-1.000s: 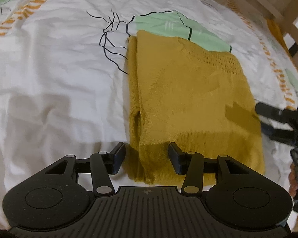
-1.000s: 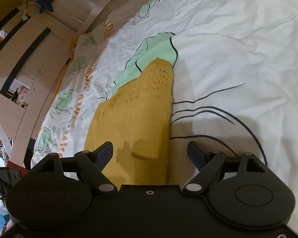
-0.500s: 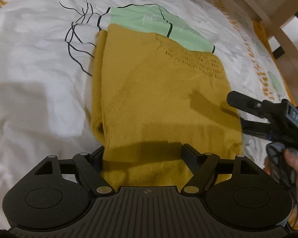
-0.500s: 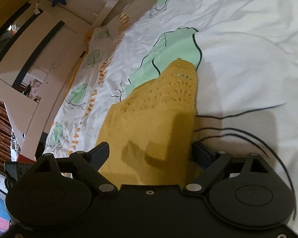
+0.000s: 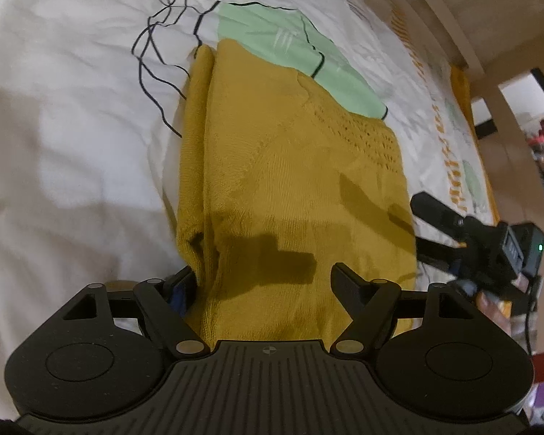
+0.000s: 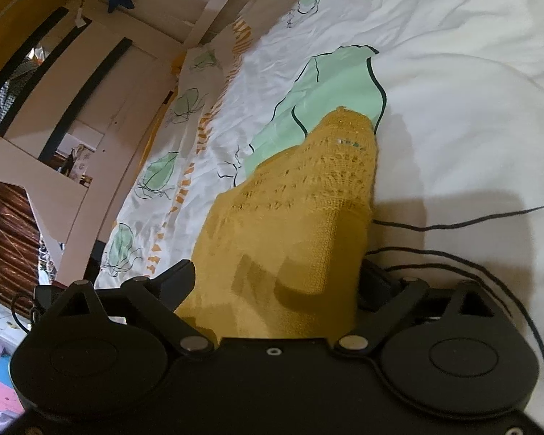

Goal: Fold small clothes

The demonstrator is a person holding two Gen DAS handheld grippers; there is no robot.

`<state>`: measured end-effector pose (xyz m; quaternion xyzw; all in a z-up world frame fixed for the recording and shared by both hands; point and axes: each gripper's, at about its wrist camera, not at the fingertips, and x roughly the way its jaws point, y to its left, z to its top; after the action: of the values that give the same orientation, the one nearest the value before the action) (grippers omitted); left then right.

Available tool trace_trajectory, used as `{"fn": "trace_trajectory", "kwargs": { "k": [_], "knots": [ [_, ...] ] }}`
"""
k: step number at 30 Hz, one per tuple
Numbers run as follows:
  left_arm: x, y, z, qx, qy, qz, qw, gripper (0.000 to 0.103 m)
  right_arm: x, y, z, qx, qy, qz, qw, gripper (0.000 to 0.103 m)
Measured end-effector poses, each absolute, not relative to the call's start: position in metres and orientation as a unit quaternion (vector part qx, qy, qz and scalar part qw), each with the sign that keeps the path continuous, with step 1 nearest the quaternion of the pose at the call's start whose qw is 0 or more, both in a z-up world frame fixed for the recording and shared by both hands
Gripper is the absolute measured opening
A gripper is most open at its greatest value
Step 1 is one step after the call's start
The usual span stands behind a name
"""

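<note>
A mustard-yellow knitted sweater (image 5: pixel 293 181) lies folded into a long rectangle on the white printed bed sheet (image 5: pixel 72 127). My left gripper (image 5: pixel 261 279) stands open at its near short edge. One finger sits beside the folded left side and the other rests over the fabric, so the hem lies between them unpinched. My right gripper (image 6: pixel 277 272) is at the sweater's (image 6: pixel 308 210) right long side. Its jaws are opening, with the knit edge loose between them. In the left wrist view the right gripper (image 5: pixel 419 223) reaches in from the right.
The sheet carries a green leaf print (image 5: pixel 290 47) just beyond the sweater. A wooden bed rail (image 5: pixel 435 18) runs along the far right, and the mattress edge drops off behind the right gripper. A hand (image 5: pixel 489 301) holds that gripper. Pale wooden furniture (image 6: pixel 101 83) stands past the bed.
Both grippers have slid forward over the sweater's edges and spread their jaws wider. The left one has tilted down, and the sweater now fills more of both views.
</note>
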<state>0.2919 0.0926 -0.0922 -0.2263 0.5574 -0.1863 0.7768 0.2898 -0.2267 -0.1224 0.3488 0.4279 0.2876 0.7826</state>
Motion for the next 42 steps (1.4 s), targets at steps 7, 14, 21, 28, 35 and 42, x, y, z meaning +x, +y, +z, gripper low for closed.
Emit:
{"fn": "trace_trajectory", "kwargs": {
  "k": [7, 14, 21, 28, 35, 42],
  "knots": [
    [0.289, 0.112, -0.083, -0.237, 0.556, -0.153, 0.782, 0.072, 0.288, -0.229, -0.123, 0.344, 0.427, 0.302, 0.780, 0.095],
    [0.278, 0.114, -0.085, -0.218, 0.580, -0.152, 0.770, 0.071, 0.288, -0.225, -0.120, 0.336, 0.431, 0.299, 0.782, 0.095],
    [0.282, 0.095, -0.096, -0.224, 0.571, -0.175, 0.770, 0.078, 0.296, -0.222, -0.121, 0.341, 0.434, 0.296, 0.780, 0.097],
    [0.287, 0.088, -0.100, -0.255, 0.538, -0.206, 0.777, 0.078, 0.306, -0.218, -0.122, 0.344, 0.429, 0.300, 0.780, 0.099],
    [0.283, 0.103, -0.105, -0.331, 0.528, -0.210, 0.754, 0.024, 0.307, -0.218, -0.119, 0.326, 0.423, 0.303, 0.789, 0.063],
    [0.270, 0.093, -0.091, -0.335, 0.521, -0.226, 0.752, 0.015, 0.293, -0.223, -0.106, 0.312, 0.444, 0.263, 0.798, 0.037]
  ]
}}
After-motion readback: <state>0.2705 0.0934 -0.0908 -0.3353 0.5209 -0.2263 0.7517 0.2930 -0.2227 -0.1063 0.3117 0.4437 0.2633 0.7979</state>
